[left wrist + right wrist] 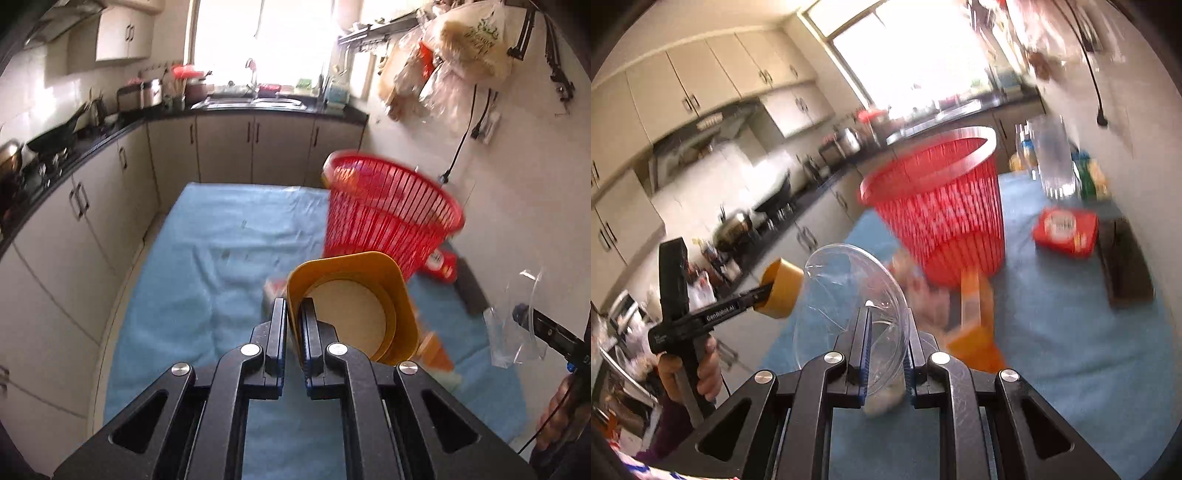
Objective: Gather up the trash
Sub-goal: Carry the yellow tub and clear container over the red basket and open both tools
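My left gripper [294, 308] is shut on the rim of a yellow paper cup [354, 306], held in the air above the blue mat; it also shows in the right wrist view [781, 291]. My right gripper [888, 317] is shut on the rim of a clear plastic cup [849, 295], also seen in the left wrist view [515, 328]. A red slatted trash basket [388, 214] stands on the mat ahead of both cups [945, 206]. An orange carton [975, 321] lies on the mat below the cups.
A blue mat [207, 280] covers the floor between kitchen cabinets [85, 206] on the left and a white wall on the right. A red packet [1065, 230], a dark box [1126, 266] and clear bottles [1054, 162] lie near the wall.
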Tool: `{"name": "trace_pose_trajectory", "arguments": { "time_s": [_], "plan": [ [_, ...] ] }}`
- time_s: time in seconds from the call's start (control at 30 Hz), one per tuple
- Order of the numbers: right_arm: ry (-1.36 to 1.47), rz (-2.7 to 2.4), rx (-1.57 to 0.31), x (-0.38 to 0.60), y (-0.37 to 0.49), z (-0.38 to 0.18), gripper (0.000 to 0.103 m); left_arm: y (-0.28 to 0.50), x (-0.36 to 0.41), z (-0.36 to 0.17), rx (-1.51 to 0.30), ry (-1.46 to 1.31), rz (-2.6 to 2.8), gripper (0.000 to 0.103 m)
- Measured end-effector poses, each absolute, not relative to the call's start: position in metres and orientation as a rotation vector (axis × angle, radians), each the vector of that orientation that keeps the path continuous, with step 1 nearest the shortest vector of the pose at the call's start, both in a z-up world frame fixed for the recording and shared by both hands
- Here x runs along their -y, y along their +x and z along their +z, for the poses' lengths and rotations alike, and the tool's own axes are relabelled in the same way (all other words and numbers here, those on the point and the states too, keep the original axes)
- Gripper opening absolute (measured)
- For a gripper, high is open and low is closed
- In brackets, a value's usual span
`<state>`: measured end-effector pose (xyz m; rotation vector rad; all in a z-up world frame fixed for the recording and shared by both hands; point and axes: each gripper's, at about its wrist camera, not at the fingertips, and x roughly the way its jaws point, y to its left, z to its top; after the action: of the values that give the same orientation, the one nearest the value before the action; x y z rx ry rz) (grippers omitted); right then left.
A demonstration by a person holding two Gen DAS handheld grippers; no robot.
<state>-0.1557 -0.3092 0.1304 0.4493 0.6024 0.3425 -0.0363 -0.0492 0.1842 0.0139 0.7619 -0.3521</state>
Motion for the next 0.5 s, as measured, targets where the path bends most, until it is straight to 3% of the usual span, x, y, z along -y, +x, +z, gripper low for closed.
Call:
{"name": "trace_pose_trajectory", "arguments": {
  "time_s": [0.3,0.5],
  "plan": [
    [0.418,0.292,-0.42,0.333,-0.089,0.195,0.016,0.049,0.122,0.238,-0.73,0.02,-0.321,0.007],
    [0.456,0.224,-0.48,0.351,-0.02,0.184,0.016,0.095,0.162,0.227,-0.759,0.05,-0.299,0.008]
  ]
}}
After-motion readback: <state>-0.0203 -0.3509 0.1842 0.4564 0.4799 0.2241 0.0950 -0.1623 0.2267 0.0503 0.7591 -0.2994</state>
